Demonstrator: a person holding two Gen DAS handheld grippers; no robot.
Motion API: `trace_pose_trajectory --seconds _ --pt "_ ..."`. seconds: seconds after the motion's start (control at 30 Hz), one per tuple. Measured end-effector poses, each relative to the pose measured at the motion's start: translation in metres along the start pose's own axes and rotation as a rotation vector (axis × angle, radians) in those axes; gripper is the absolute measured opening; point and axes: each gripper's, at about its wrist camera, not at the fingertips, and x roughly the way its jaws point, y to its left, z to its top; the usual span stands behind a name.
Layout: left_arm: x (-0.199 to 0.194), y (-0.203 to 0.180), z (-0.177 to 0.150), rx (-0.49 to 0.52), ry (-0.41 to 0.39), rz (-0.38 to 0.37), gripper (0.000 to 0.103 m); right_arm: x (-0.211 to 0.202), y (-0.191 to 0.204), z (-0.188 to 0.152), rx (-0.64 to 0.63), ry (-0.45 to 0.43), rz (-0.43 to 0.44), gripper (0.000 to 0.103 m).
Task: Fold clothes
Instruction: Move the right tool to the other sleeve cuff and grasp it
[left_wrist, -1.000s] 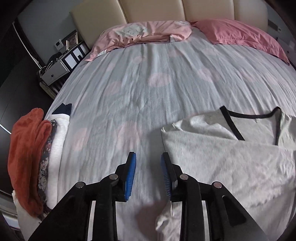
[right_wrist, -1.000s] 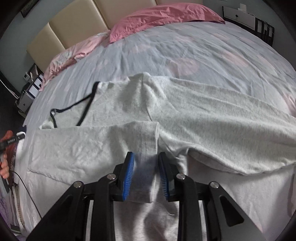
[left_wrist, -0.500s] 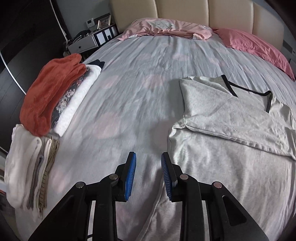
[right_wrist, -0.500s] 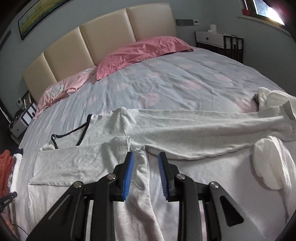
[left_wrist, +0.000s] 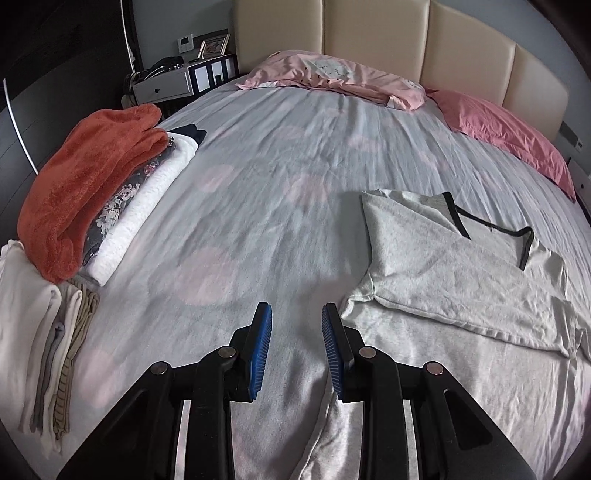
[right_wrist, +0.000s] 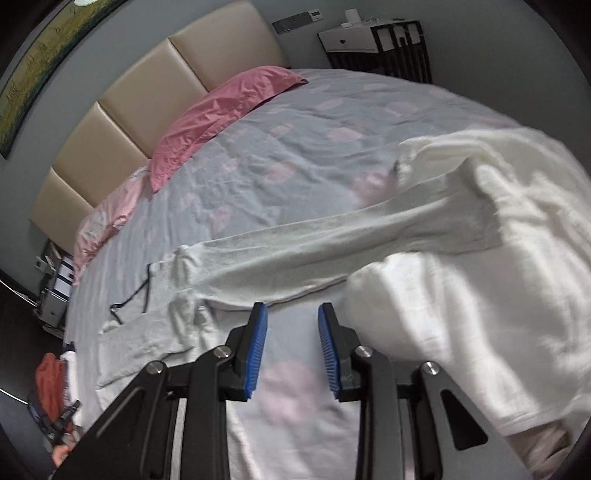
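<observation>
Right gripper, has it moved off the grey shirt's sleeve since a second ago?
Yes. The right gripper has let go and swung rightward, away from the sleeve, toward the white garment.

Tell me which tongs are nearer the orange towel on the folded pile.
Left. The left tongs hover open over the sheet with the orange towel close on their left. The right tongs are open far across the bed from that towel.

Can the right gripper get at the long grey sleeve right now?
Probably yes. The right gripper is open and holds nothing, and the sleeve lies uncovered on the bed just ahead of its fingers.
</observation>
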Motion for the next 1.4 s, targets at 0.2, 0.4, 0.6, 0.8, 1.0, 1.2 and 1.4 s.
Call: trace_pose_trajectory --seconds 0.2,0.4,0.6,0.8,1.0,1.2,1.4 --pt "0.008 0.005 0.007 -0.006 -0.001 0.005 0.03 -0.008 -0.077 0.048 -0.004 0.035 -0.207 0.045" --pt "0.022 0.005 0.009 -0.004 0.037 0.04 0.03 0.019 -0.106 0.077 0.014 0.073 -0.241 0.045" --pt "0.034 -0.002 0.012 0.011 0.071 0.071 0.03 0.064 -0.1 0.078 -0.124 0.11 -0.302 0.039" --pt "0.043 -0.022 0.013 0.064 0.093 0.071 0.03 0.077 -0.121 0.083 -0.121 0.086 -0.351 0.015" --pt "0.04 -0.03 0.015 0.081 0.086 0.062 0.03 0.063 -0.122 0.091 -0.092 0.065 -0.293 0.001" --pt "0.036 -0.021 0.015 0.059 0.07 0.045 0.03 0.026 -0.093 0.113 -0.09 0.011 -0.257 0.001" --pt "0.037 0.001 0.014 -0.032 0.106 -0.003 0.03 0.039 -0.106 0.093 -0.034 0.104 -0.292 0.018"
